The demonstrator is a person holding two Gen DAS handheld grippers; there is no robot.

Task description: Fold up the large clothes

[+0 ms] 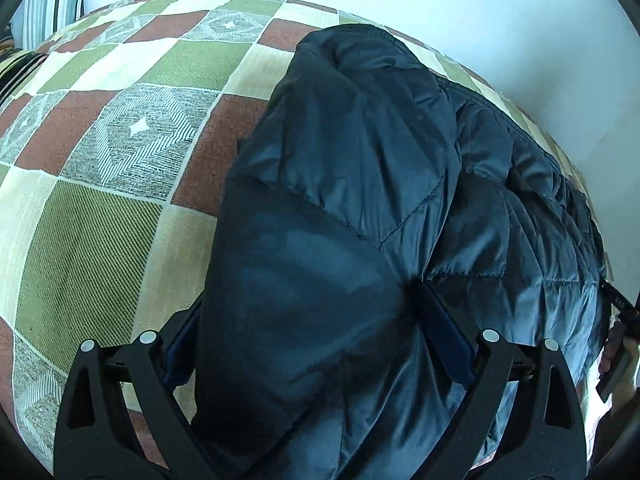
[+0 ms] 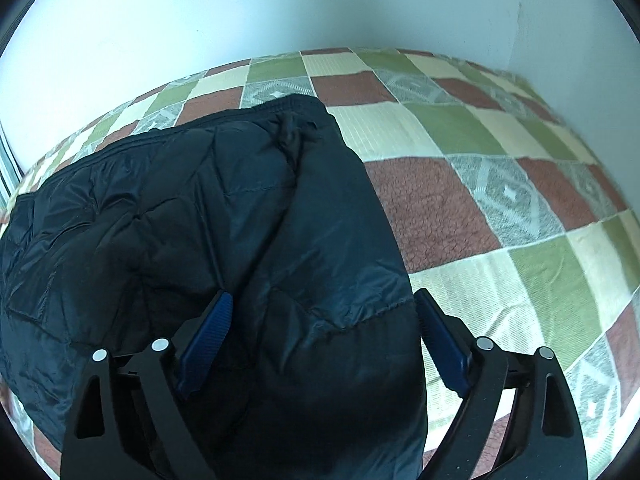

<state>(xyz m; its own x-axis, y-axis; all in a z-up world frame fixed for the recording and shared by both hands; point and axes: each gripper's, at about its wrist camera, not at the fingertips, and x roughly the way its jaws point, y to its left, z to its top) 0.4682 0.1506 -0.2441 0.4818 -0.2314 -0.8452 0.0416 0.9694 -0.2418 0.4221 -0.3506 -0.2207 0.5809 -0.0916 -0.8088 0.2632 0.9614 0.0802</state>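
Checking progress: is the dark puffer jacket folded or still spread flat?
Partly folded. The jacket has a sleeve panel doubled over its quilted body on the checked blanket, bulging between the jaws of both the left gripper and right gripper.

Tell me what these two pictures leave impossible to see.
- Left wrist view: the dark puffer jacket bulges between the pads, hiding one pad of the left tool.
- Right wrist view: the jacket's near end is cut off by the bottom edge; the right tool straddles it.
- The patchwork blanket under the jacket is covered.

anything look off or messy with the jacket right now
Nothing damaged or spilled. The dark puffer jacket lies bunched on the checked bedspread, one sleeve between the left gripper's spread fingers, another between the right gripper's.
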